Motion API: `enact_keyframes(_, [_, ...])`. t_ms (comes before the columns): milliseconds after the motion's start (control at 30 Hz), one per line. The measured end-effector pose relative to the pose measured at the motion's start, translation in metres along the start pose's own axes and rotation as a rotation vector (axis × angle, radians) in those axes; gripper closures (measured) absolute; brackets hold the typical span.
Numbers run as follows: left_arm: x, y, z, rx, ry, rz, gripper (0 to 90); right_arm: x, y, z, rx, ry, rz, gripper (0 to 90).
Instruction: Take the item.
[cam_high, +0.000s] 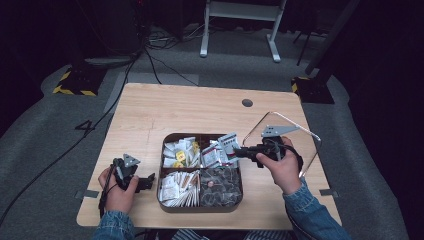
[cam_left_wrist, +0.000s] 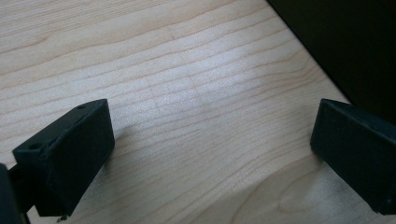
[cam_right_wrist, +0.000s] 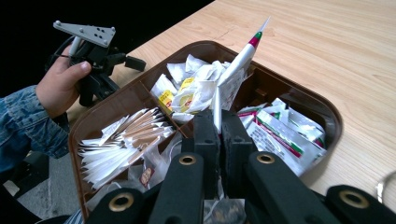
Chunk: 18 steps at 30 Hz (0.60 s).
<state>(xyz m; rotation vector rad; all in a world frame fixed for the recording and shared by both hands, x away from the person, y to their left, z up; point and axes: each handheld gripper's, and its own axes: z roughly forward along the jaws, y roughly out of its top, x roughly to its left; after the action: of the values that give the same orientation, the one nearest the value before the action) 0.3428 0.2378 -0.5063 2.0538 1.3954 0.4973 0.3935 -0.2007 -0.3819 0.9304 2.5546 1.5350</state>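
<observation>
Sachet (cam_right_wrist: 240, 58), white with a red and green end, stands pinched on edge between the fingers of your right gripper (cam_right_wrist: 218, 122), lifted above the brown compartment tray (cam_right_wrist: 327, 109) it appears to have come from. In the high view the same packet (cam_high: 228, 142) hangs over the tray's far right section, where similar red-striped packets (cam_right_wrist: 280, 133) lie heaped. Your right fingers are pressed together on it, with only the thin packet between them.

Around it, the tray (cam_high: 201, 207) holds four sections: yellow-labelled tea bags (cam_high: 179, 154) at far left, white and tan sticks (cam_high: 177, 188) at near left, dark clear-wrapped pieces (cam_high: 220, 186) at near right. A thin bent metal frame (cam_high: 310, 135) stands on the bench behind your right hand (cam_high: 281, 167).

Your left gripper (cam_high: 144, 182) rests on the bench (cam_left_wrist: 187, 93) just beside the tray's left wall, its fingers spread wide with nothing but bare wood between them.

Judging from this, the pick is done and the packet is clear of the pile; where it goes is not shown, so carrying it over and setting it down are left.
</observation>
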Motion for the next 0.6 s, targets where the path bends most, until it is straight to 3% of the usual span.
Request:
enact_keyframes(333, [0.0,0.001,0.001,0.0,0.0,-0.002,0.0,-0.014,-0.016,-0.036,-0.029,-0.046,0.039,87.6])
enact_keyframes(600, [0.0,0.001,0.001,0.0,0.0,-0.001,0.0,-0.026,-0.028,-0.051,-0.019,-0.069,0.085,87.5])
